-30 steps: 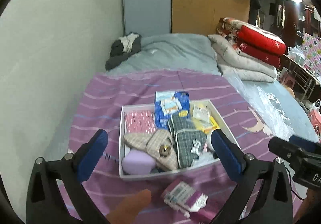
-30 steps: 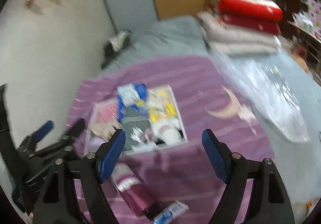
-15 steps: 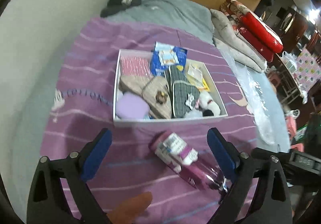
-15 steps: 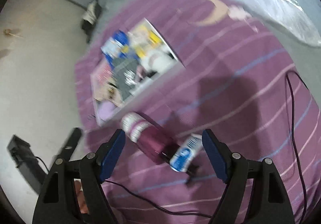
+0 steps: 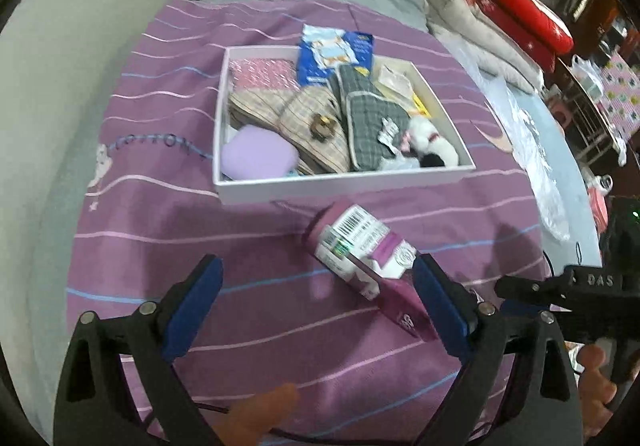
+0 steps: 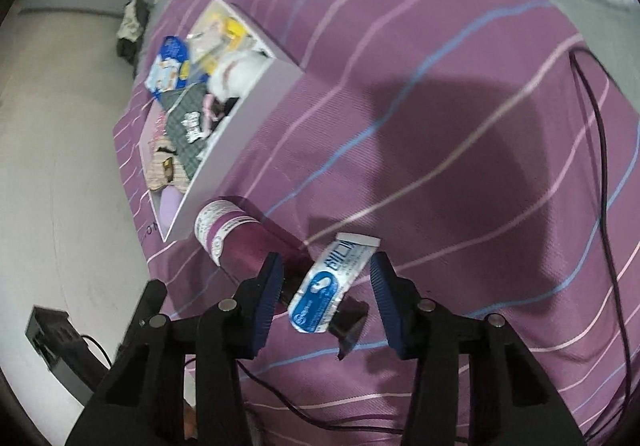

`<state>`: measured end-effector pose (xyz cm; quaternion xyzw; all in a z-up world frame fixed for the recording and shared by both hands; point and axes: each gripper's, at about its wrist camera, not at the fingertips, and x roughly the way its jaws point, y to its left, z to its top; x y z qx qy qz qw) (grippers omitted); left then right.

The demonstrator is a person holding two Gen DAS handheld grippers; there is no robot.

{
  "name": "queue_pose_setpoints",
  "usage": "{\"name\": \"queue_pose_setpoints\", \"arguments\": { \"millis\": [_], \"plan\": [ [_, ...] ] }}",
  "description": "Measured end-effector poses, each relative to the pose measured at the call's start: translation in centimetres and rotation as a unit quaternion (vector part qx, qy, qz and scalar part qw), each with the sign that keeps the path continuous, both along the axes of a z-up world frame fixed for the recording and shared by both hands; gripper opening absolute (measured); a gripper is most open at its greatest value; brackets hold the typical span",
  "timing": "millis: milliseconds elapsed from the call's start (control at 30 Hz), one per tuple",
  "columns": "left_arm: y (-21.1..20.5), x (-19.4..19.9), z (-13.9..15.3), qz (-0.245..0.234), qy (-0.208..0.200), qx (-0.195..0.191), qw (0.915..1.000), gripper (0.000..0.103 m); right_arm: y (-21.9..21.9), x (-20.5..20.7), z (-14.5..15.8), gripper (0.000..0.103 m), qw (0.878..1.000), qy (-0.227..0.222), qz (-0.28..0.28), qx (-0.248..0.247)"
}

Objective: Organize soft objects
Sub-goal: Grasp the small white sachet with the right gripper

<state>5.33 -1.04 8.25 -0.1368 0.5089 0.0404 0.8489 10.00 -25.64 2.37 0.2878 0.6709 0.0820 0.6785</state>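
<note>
Right gripper [image 6: 325, 296] jaws just been closing, half-spread around white-blue sachet [image 6: 333, 285] on purple bedspread [image 6: 440, 126], not yet pinching. Light, floppy, slick; grab mid-body. Left gripper [image 5: 316, 310] spread wide, empty.

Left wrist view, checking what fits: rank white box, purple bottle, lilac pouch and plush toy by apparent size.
1. white box
2. purple bottle, nearer the camera
3. lilac pouch
4. plush toy, partly hidden

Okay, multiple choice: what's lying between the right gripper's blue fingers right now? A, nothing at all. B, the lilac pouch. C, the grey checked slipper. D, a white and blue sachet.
D: in the right wrist view the white and blue sachet lies on the purple blanket between the right gripper's fingers, whose pads do not yet press on it.
</note>
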Motion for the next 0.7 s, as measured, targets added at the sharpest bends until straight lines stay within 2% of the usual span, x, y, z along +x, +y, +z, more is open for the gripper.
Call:
{"name": "queue_pose_setpoints", "arguments": {
  "millis": [200, 333, 400, 500, 567, 633, 700],
  "plan": [
    [-0.6, 0.2, -0.7, -0.01, 0.005, 0.016, 0.9998, 0.095, -0.3, 0.1, -2.3, 0.045, 0.998, 0.054, -0.02, 0.027],
    [-0.7, 0.3, -1.0, -0.009, 0.006, 0.024, 0.9997, 0.095, 0.3, 0.2, -2.9, 0.044, 0.997, 0.062, -0.018, 0.033],
    [-0.8, 0.3, -1.2, -0.009, 0.005, 0.036, 0.9993, 0.095, 0.5, 0.2, -2.9, 0.036, 0.998, 0.061, -0.013, 0.029],
    [-0.9, 0.3, -1.4, -0.006, -0.001, 0.047, 0.9989, 0.095, 0.7, 0.3, -2.9, 0.031, 0.998, 0.057, -0.009, 0.025],
    [-0.8, 0.3, -1.4, -0.006, -0.005, 0.043, 0.999, 0.095, 0.7, 0.4, -2.8, 0.022, 0.998, 0.052, -0.007, 0.025],
    [-0.6, 0.3, -1.4, -0.006, -0.007, 0.035, 0.9994, 0.095, 0.8, 0.4, -2.4, 0.02, 0.999, 0.043, 0.001, 0.024],
    [-0.4, 0.3, -1.3, -0.005, -0.013, 0.029, 0.9995, 0.095, 1.1, 0.5, -2.0, 0.013, 0.999, 0.031, 0.008, 0.029]
  ]
}}
